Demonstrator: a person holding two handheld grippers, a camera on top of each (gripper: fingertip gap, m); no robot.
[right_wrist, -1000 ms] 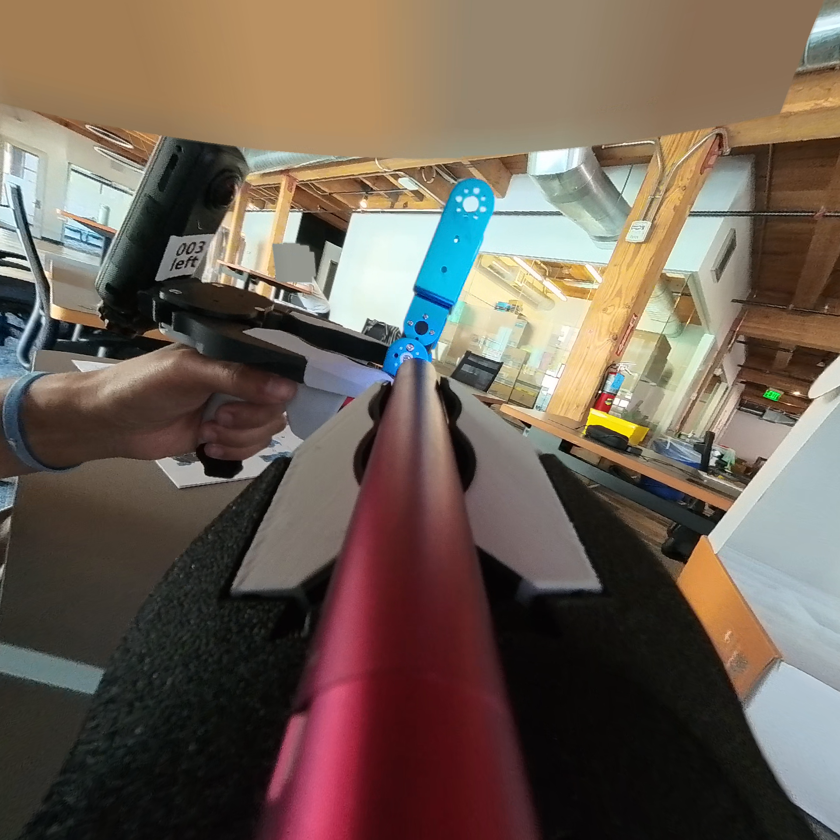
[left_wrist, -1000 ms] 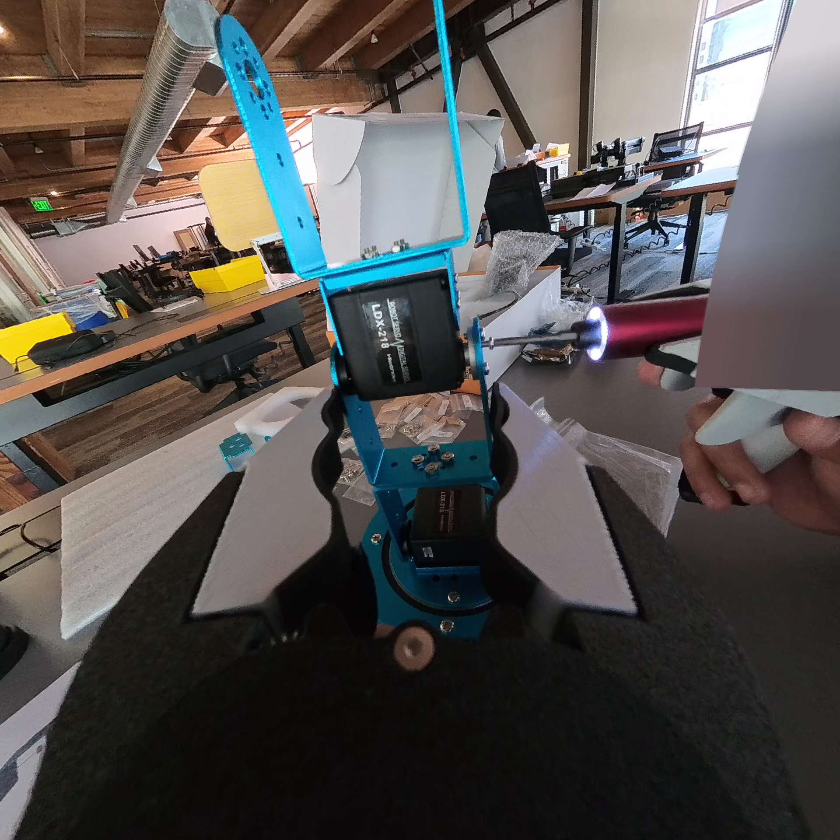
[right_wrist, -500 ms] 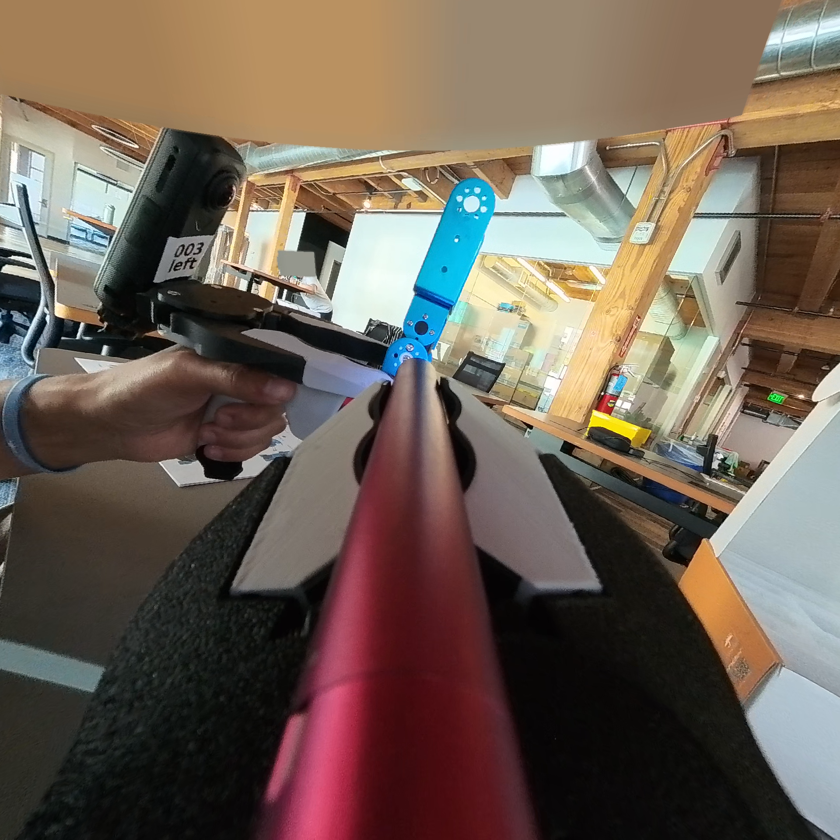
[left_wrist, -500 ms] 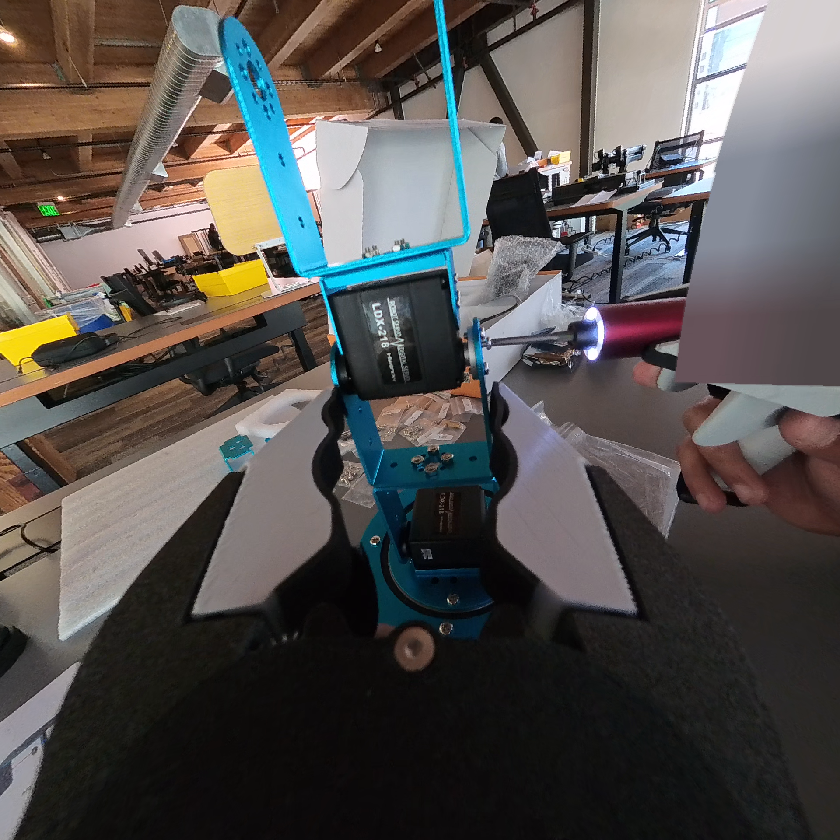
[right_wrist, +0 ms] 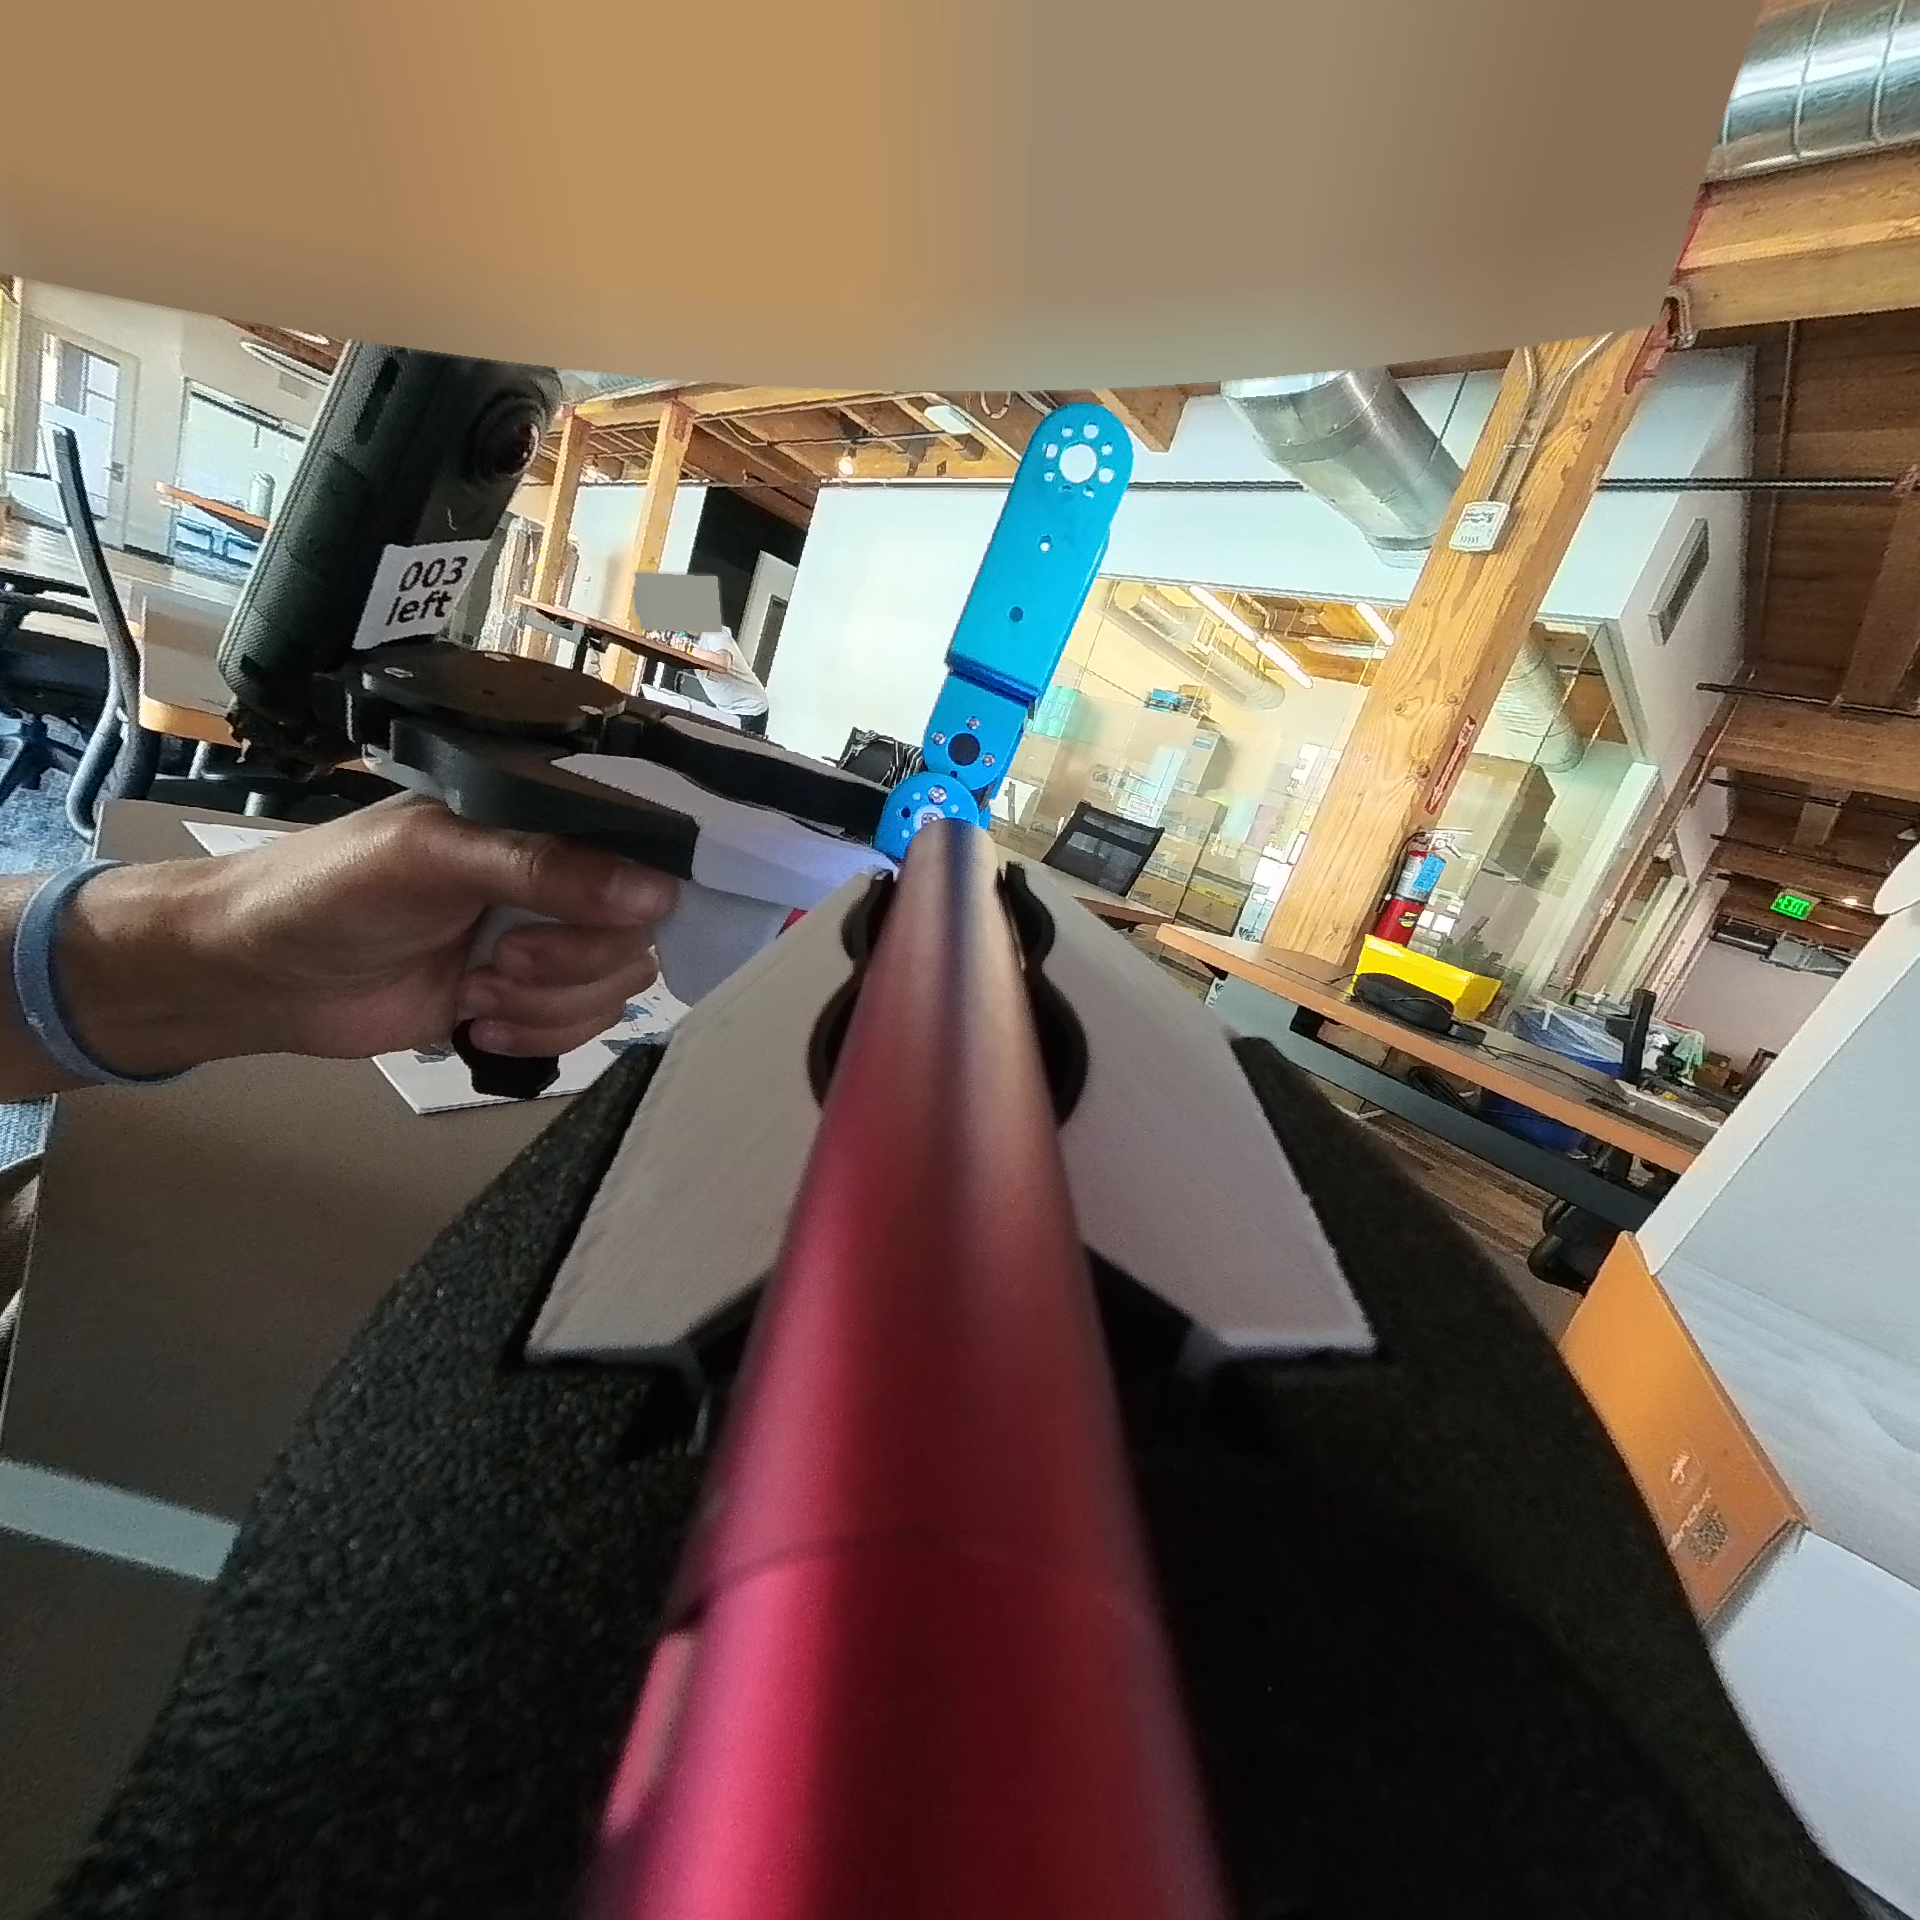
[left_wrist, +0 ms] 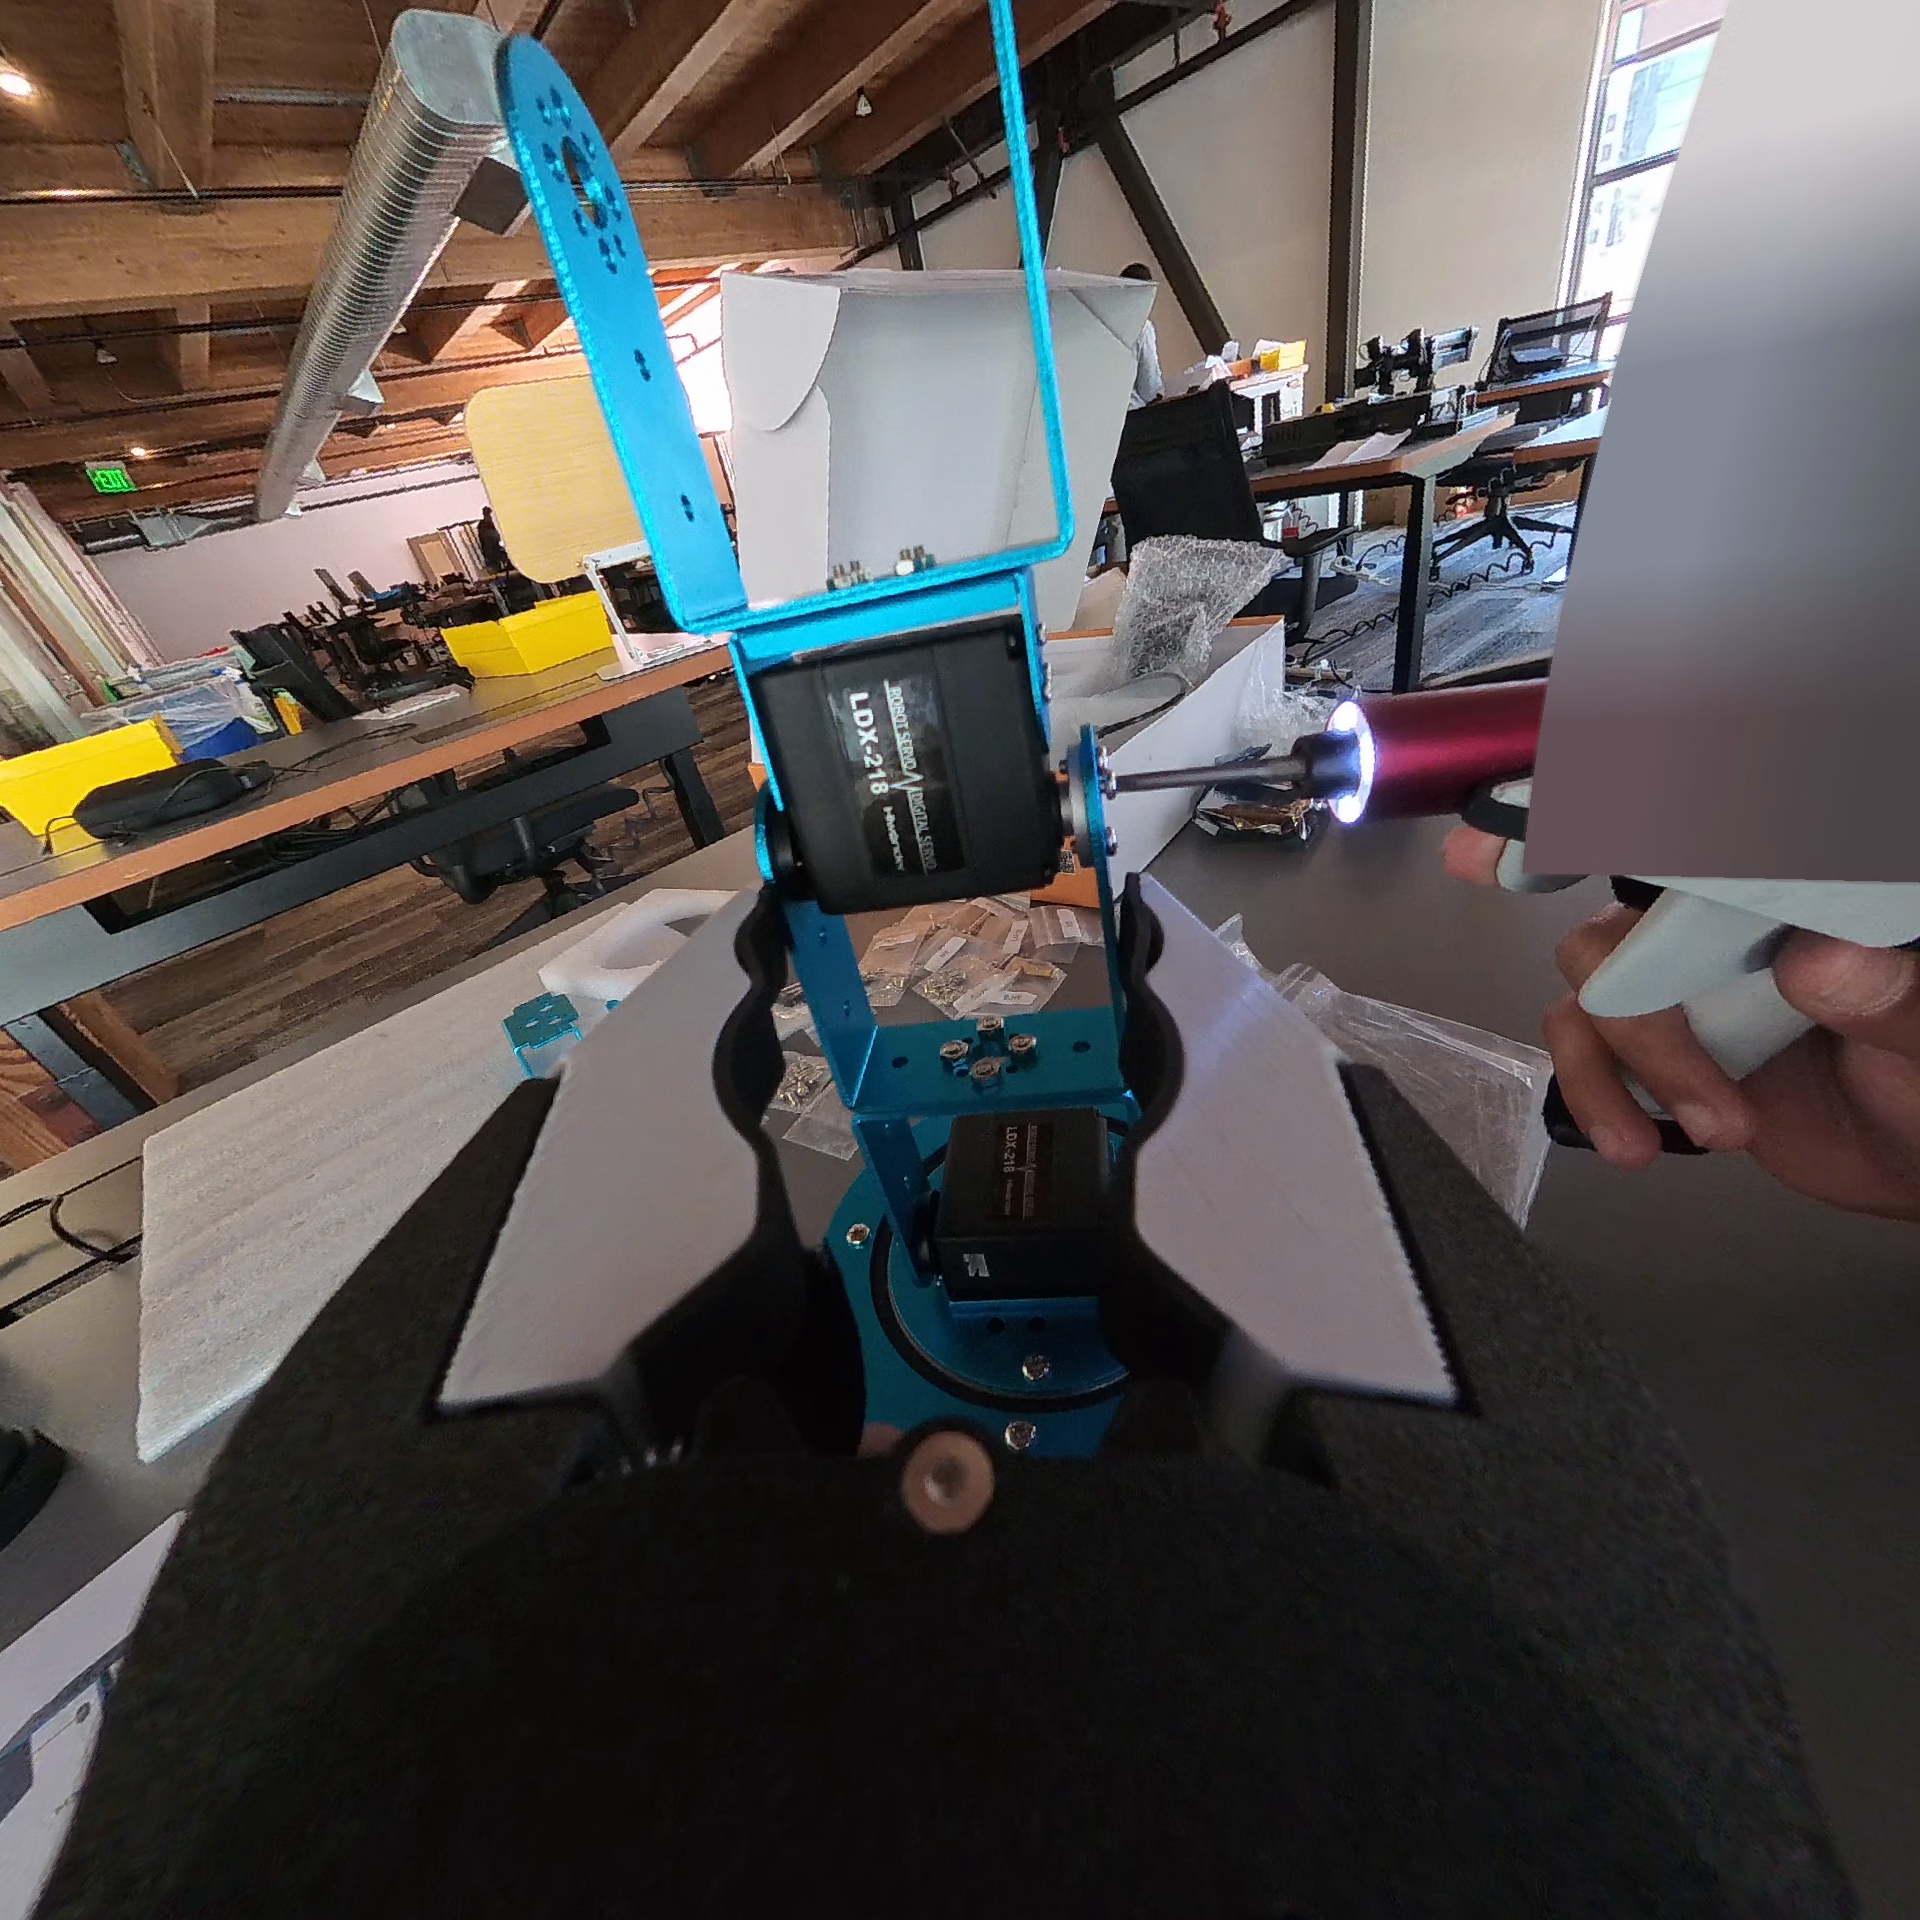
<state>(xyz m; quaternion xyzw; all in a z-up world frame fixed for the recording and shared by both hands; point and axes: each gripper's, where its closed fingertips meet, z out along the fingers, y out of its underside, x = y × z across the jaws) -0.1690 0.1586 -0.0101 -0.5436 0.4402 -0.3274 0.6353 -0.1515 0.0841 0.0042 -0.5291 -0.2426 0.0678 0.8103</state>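
A blue metal bracket assembly [left_wrist: 966, 1049] with two black servo blocks [left_wrist: 904, 779] stands upright between my left gripper's fingers. My left gripper [left_wrist: 951, 997] is shut on its lower frame. A red electric screwdriver [left_wrist: 1444, 753] with a lit ring comes in from the right, its bit against the round blue side plate [left_wrist: 1089, 800]. My right gripper [right_wrist: 940, 914] is shut on the screwdriver's red barrel [right_wrist: 914, 1351]. In the right wrist view the blue arm [right_wrist: 1039, 603] rises beyond the barrel's tip, and a hand [right_wrist: 343, 935] holds the left gripper.
Small bags of screws [left_wrist: 966, 956] lie on the grey table [left_wrist: 1351, 914] behind the assembly. A white foam sheet [left_wrist: 312, 1216] lies at left, clear plastic bags [left_wrist: 1434, 1081] at right. An open white and orange box [right_wrist: 1766, 1382] stands at right. Office desks and chairs lie beyond.
The screwdriver bit stays on the side plate while both views shift slightly. The left gripper keeps its hold on the assembly.
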